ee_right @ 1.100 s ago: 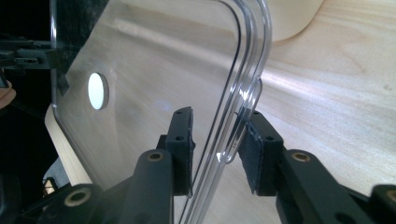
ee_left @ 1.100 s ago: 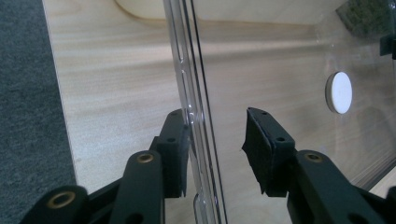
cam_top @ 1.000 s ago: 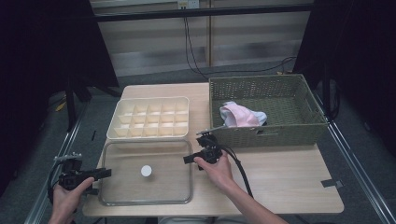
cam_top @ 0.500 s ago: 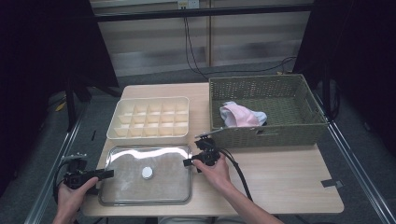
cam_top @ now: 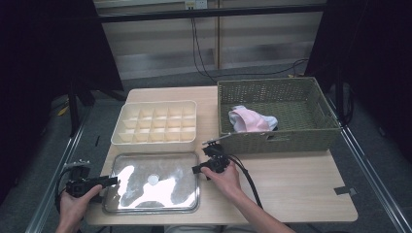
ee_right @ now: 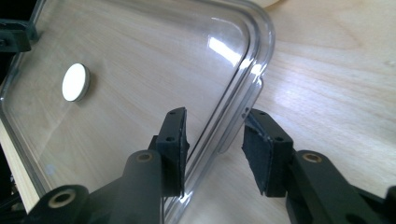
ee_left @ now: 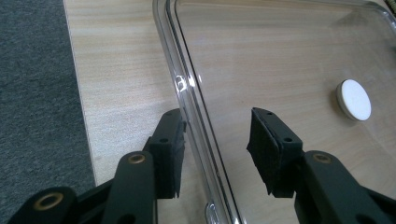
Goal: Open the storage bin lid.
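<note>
Left gripper (cam_top: 109, 181): jaws parted astride the left rim of the clear plastic lid (cam_top: 153, 182), one pad touching, not clamped; they have just been opening. Lid: transparent, rounded corners, white round disc (cam_top: 153, 179) at centre, lying on the wooden table (cam_top: 291, 189) in front of the compartment box (cam_top: 155, 124). Right gripper (cam_top: 198, 169): jaws likewise apart astride the right rim, just opened wider.

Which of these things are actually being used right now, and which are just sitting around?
In use:
clear lid
left gripper
right gripper

Lying about:
divided tray
basket
pink cloth
</note>
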The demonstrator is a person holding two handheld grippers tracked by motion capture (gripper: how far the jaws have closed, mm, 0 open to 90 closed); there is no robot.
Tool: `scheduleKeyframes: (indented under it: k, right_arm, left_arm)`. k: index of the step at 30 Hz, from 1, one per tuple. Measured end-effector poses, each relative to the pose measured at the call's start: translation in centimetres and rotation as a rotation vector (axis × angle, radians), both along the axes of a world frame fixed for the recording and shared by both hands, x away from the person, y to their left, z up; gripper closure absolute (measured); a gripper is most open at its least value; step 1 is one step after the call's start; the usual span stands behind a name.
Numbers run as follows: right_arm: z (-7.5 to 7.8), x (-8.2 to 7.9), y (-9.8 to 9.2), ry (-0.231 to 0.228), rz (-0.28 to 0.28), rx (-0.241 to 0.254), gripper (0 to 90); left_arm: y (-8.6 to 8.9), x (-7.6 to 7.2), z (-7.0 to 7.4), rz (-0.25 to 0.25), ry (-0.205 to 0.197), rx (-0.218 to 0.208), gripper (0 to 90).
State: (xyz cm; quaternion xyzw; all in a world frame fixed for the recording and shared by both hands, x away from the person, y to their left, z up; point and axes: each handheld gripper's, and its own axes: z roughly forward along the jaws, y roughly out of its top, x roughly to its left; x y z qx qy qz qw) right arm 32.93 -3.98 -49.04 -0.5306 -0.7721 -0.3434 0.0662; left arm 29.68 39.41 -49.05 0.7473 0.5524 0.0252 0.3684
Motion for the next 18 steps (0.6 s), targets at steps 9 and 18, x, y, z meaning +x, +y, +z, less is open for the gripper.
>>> scheduleKeyframes:
  k: [9, 18]
  right_arm:
    - [-0.1, 0.32, -0.24, -0.004, -0.002, 0.002, 63.6]
    - [0.0, 0.33, -0.38, -0.017, 0.005, 0.013, 59.9]
  left_arm:
    - [0.08, -0.1, -0.08, 0.007, -0.004, -0.011, 55.5]
    - [-0.07, 0.12, -0.04, 0.017, -0.016, 0.005, 45.5]
